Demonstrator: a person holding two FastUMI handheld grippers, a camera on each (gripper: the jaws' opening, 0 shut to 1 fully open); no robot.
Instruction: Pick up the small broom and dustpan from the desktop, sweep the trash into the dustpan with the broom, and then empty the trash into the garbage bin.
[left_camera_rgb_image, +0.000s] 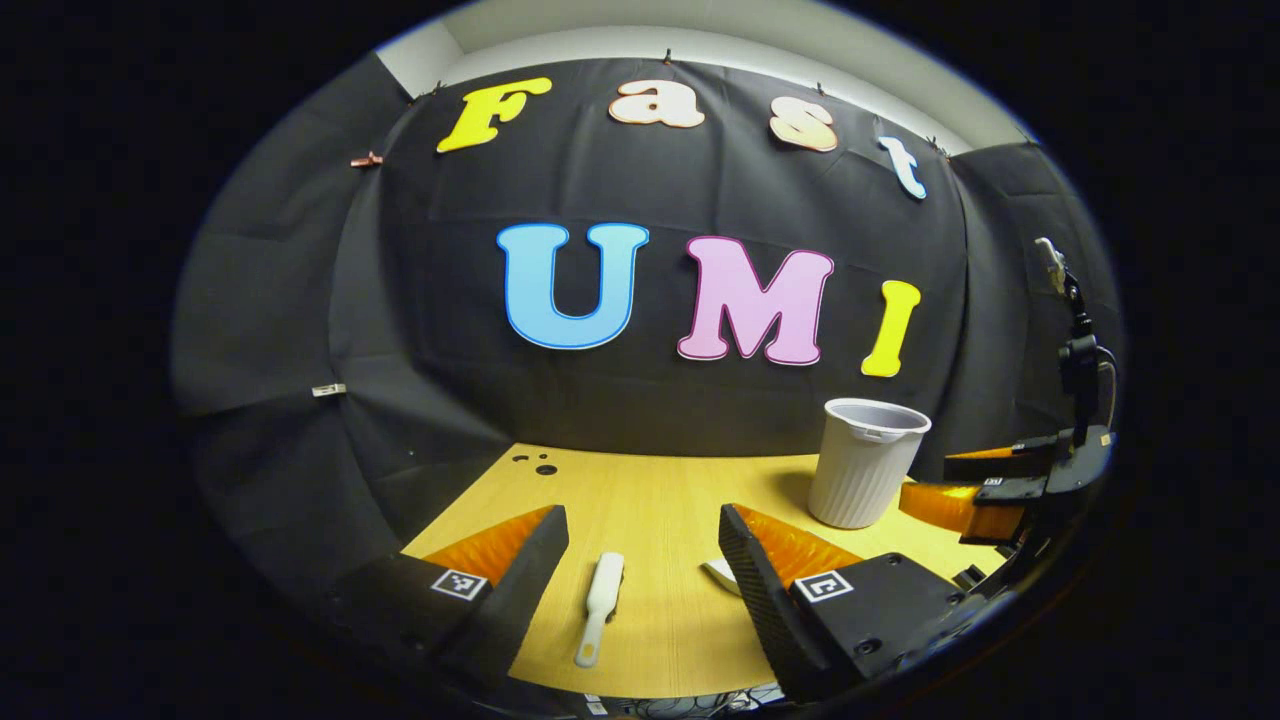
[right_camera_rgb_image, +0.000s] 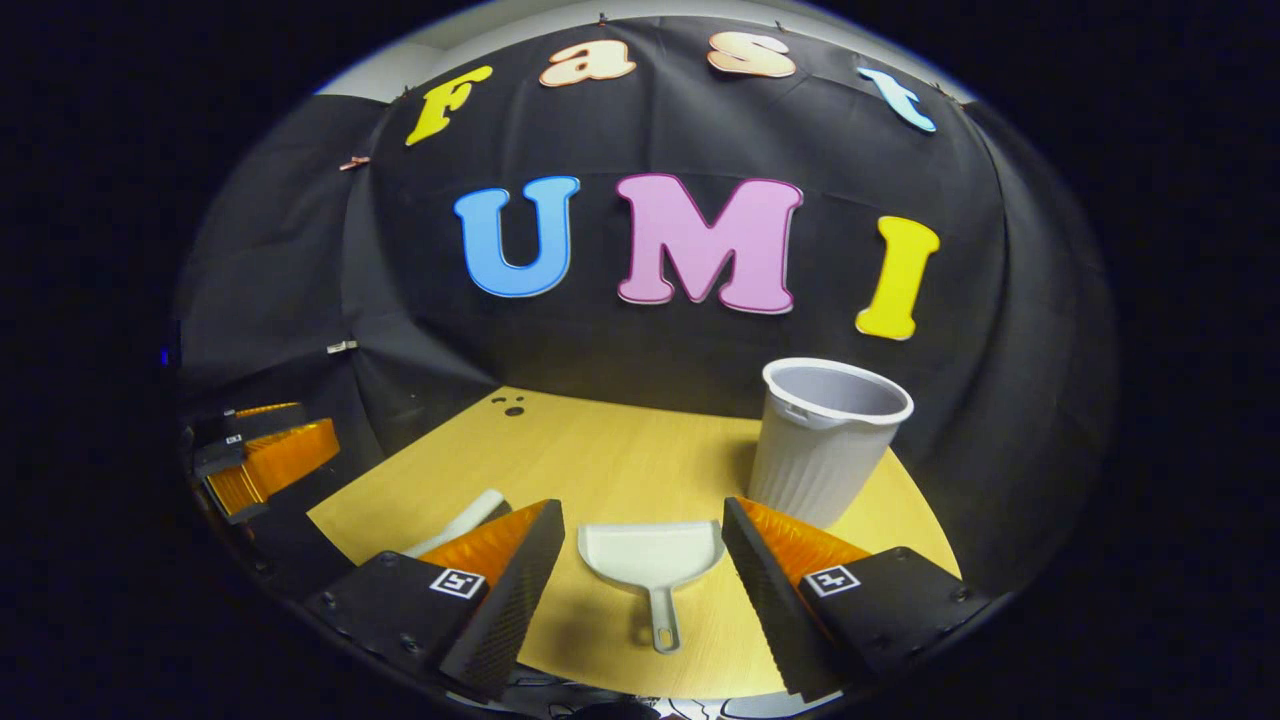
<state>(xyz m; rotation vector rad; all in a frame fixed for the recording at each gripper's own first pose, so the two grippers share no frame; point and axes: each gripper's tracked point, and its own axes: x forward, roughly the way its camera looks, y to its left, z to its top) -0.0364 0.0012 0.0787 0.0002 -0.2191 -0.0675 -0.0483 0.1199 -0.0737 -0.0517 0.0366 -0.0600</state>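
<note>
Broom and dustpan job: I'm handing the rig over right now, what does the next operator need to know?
Left gripper: open, fingers either side of the small broom, not touching it.
Right gripper: open, framing the dustpan, handle toward the camera.
Both tools lie flat on the desktop. Garbage bin stands upright at the back right.
Dark specks lie near the far edge, likely the trash.
Done: nothing picked up.
Left: grasp both, sweep, empty into the bin.

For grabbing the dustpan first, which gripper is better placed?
Right. The dustpan lies on the desk between the right gripper's open jaws, handle toward it. The left gripper frames the broom instead.
</note>
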